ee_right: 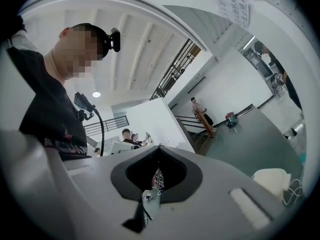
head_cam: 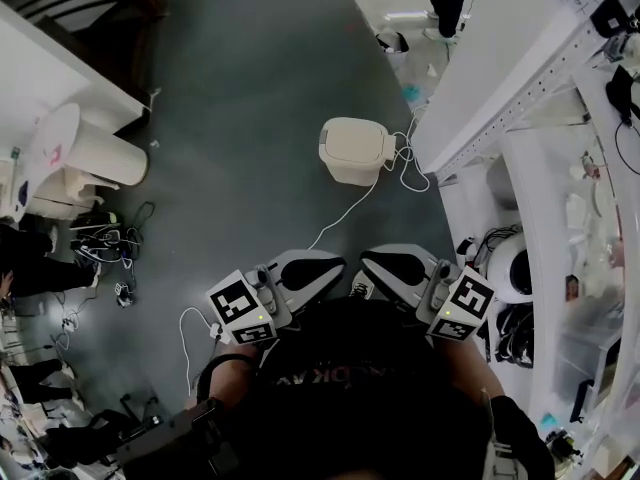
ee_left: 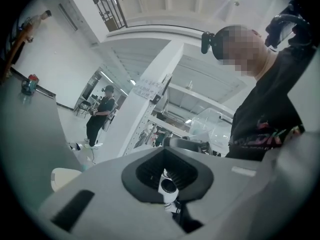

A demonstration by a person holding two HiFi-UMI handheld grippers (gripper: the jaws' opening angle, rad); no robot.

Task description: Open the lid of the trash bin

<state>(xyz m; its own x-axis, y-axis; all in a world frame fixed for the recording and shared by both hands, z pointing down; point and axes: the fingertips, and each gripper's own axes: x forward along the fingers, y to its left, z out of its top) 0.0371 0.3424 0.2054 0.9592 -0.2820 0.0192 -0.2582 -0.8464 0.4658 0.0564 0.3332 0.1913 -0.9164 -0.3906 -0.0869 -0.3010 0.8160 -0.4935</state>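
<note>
dark floor [head_cam: 250, 118], perhaps white shelving [head_cam: 520, 78]

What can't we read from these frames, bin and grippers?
- Trash bin, head view: seen from above and small; no hinge, pedal or latch can be made out.
- Bin contents: hidden under the shut lid.
- Left gripper view: the left hand-held gripper blocks all but an edge of the bin.
- Right gripper view: the right hand-held gripper covers most of the bin.
</note>
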